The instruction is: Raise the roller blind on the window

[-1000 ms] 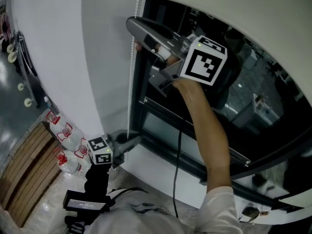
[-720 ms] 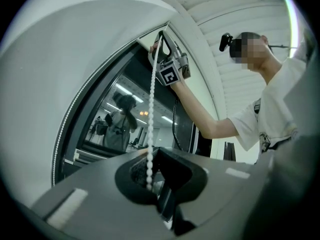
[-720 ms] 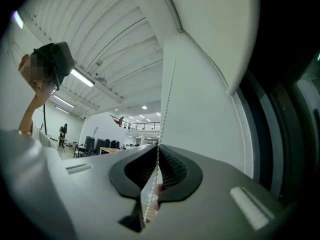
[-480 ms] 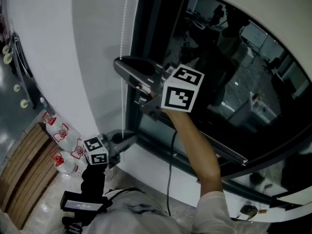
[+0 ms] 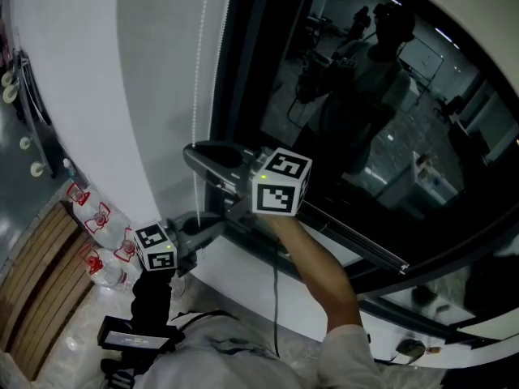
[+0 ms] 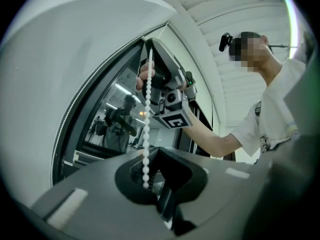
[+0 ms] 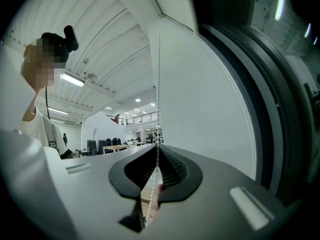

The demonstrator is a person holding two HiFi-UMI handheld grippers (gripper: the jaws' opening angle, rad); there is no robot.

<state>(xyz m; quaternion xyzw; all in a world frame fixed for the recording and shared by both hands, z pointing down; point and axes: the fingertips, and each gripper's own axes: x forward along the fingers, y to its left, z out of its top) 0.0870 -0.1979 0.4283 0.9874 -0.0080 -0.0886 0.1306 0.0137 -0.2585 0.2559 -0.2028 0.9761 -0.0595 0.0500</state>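
Observation:
The white bead chain (image 5: pixel 197 79) hangs down the wall beside the dark window (image 5: pixel 365 136). My right gripper (image 5: pixel 191 157) is shut on this chain, level, about halfway down the window frame. In the right gripper view the chain (image 7: pixel 158 84) runs straight into the closed jaws of the right gripper (image 7: pixel 157 148). My left gripper (image 5: pixel 217 224) sits lower, just above the sill, with its jaws closed around the chain's lower part (image 6: pixel 148 94). The left gripper (image 6: pixel 150 153) looks up at the right one. The white roller blind (image 5: pixel 478 14) curves across the upper right.
A white sill (image 5: pixel 268 290) runs under the window frame. Water bottles with red labels (image 5: pixel 101 217) stand on the floor at the left, beside wooden slats (image 5: pixel 40 282). A black device (image 5: pixel 134 335) hangs at the person's waist. The glass reflects the person.
My right gripper has come down beside the window frame, still shut on the chain. The blind's lower edge now sits higher in the head view. The left gripper has stayed put.

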